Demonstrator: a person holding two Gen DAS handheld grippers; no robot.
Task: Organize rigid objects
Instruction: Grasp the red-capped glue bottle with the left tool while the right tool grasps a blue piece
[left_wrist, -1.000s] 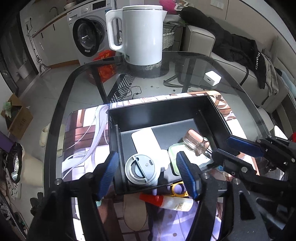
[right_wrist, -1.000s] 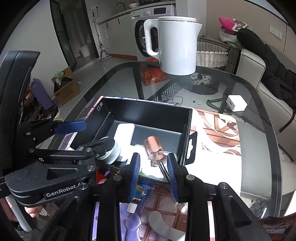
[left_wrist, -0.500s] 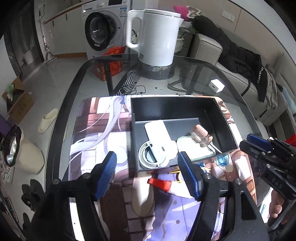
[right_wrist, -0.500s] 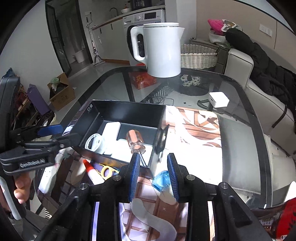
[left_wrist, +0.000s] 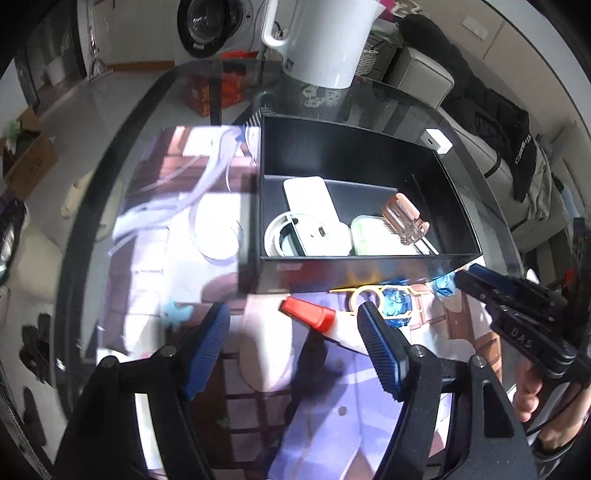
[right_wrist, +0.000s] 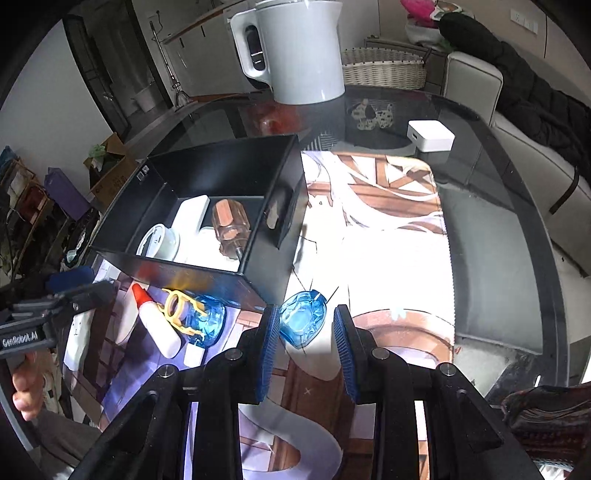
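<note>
Black and deep, the box (left_wrist: 332, 147) sits on a picture mat (right_wrist: 388, 240) on a dark glass table (right_wrist: 480, 155). Inside the box there are four things. A screwdriver (left_wrist: 406, 218) with a clear brown handle rests on a pale green and white case (left_wrist: 373, 236). Next to it is a round white lid (left_wrist: 280, 236), with a flat white block (left_wrist: 310, 199) partly over it.

More things wait on the mat, just in front of the box. A white glue bottle (left_wrist: 314, 317) with a red cap lies on its side. Beside it is a yellow plastic frame (left_wrist: 369, 295), which lies over a clear blue piece (right_wrist: 207, 321). A second clear blue piece (right_wrist: 304, 317) lies near the corner of the box.

The left gripper (left_wrist: 291, 314) points down at the mat. Its jaws stand wide apart and hold nothing. The red cap shows between them, but the blue pads (left_wrist: 207, 343) do not touch it.

The right gripper (right_wrist: 306, 310) points down over the second blue piece. Its jaws are pulled in close with only a small gap, and they hold nothing. That blue piece shows in the gap, lying on the mat just past the tips.

A big white kettle (right_wrist: 299, 55) stands at the far end of the table, and a small white charger (right_wrist: 430, 134) lies near it. A hand (right_wrist: 26, 391) holds the left tool.
</note>
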